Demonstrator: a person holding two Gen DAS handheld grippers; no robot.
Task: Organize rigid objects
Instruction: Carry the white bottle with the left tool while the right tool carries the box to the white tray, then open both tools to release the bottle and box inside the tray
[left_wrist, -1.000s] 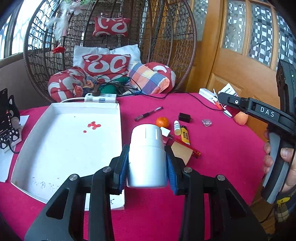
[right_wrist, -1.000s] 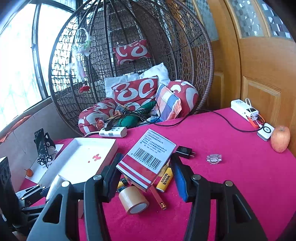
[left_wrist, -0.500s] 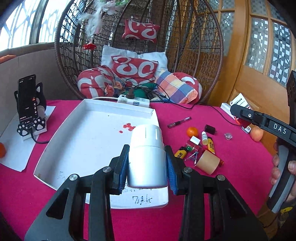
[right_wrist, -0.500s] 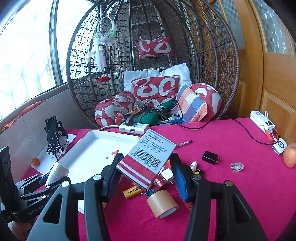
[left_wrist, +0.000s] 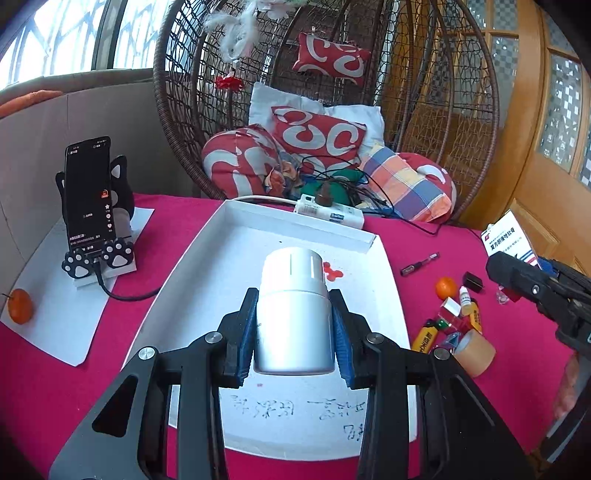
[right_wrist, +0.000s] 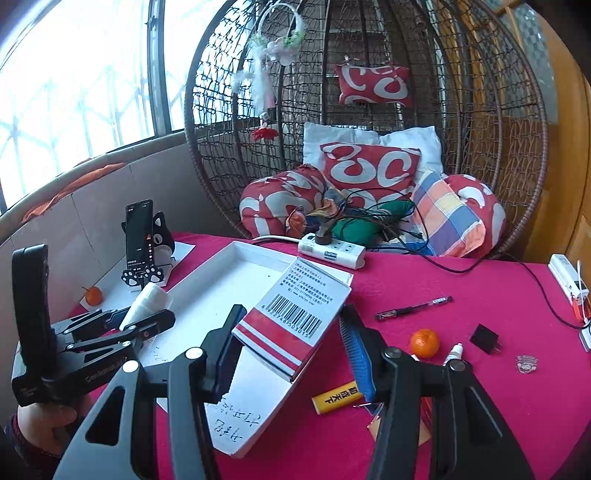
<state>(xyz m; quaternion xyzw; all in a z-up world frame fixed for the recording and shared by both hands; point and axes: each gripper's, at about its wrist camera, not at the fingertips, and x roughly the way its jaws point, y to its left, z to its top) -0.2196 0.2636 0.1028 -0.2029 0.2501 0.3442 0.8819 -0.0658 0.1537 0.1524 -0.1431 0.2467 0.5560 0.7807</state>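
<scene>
My left gripper is shut on a white plastic bottle and holds it above the white tray. The bottle also shows in the right wrist view, over the tray's left side. My right gripper is shut on a red and white box with a barcode, held tilted above the tray's right rim. The box shows at the right edge of the left wrist view.
On the pink cloth right of the tray lie a pen, a small orange, a dropper bottle, a black charger, a yellow tube and a tape roll. A phone on a stand is left; a power strip behind.
Both grippers have moved left with their loads. The bottle now hangs over the tray's middle and the box over its right rim.
</scene>
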